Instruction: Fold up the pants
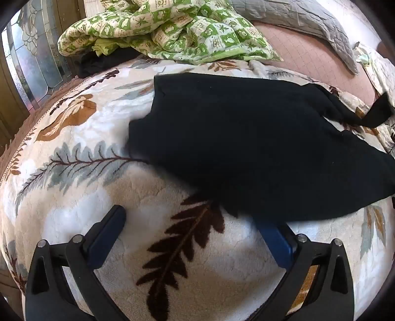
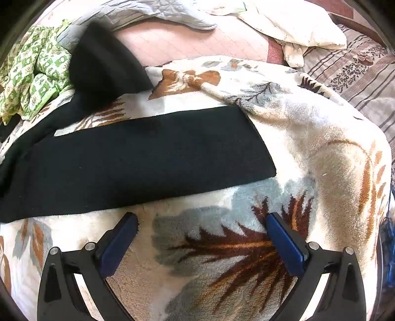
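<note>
Black pants (image 1: 246,138) lie spread on a leaf-patterned fleece blanket (image 1: 86,148). In the left wrist view my left gripper (image 1: 190,214) is open and empty, just below the pants' near edge; its right fingertip (image 1: 261,224) is at that edge, partly hidden by cloth. In the right wrist view one pant leg (image 2: 138,160) lies flat across the blanket (image 2: 308,148), the other leg (image 2: 103,64) angles away at the upper left. My right gripper (image 2: 201,217) is open and empty, just below the near leg's lower edge.
A green-and-white quilt (image 1: 167,27) is bunched at the blanket's far side, also in the right wrist view (image 2: 34,74). A grey quilted cover (image 1: 308,22) and pale pillow (image 2: 293,24) lie behind on a pink sheet (image 1: 308,56). A glass door panel (image 1: 32,64) stands left.
</note>
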A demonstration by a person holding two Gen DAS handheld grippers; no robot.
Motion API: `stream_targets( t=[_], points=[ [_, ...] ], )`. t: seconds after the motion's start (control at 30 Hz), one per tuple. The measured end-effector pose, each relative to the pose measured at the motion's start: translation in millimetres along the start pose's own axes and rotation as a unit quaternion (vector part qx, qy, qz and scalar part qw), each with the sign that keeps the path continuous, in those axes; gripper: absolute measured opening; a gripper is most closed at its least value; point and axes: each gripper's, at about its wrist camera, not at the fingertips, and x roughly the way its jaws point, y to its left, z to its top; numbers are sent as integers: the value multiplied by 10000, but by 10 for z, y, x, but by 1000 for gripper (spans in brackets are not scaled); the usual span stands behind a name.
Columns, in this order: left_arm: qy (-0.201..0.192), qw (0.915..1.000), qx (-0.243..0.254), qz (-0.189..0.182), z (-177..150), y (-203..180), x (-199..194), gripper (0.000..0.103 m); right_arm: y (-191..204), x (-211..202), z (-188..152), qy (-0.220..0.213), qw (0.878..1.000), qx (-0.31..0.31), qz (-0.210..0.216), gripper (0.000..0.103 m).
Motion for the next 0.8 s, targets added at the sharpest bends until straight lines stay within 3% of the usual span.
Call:
stream_targets(
  t=[0.47,0.6,0.73,0.8],
  points=[
    [25,10000,36,52,-6,8,-2,103,-34,-19,-40,-9,10000,-11,-11,102],
    [325,9995,23,-53,19,41,-94,103,-21,-36,-39,-13,10000,-14,-19,102],
    [-97,9986,-311,-423,-46,132,-409,103,-1,-198,-41,194,9995,-43,259,102],
    [-466,9978,-243,-412,-34,115,-581,103,-15,-362,-68,-52,9986,116,519,102]
  ],
)
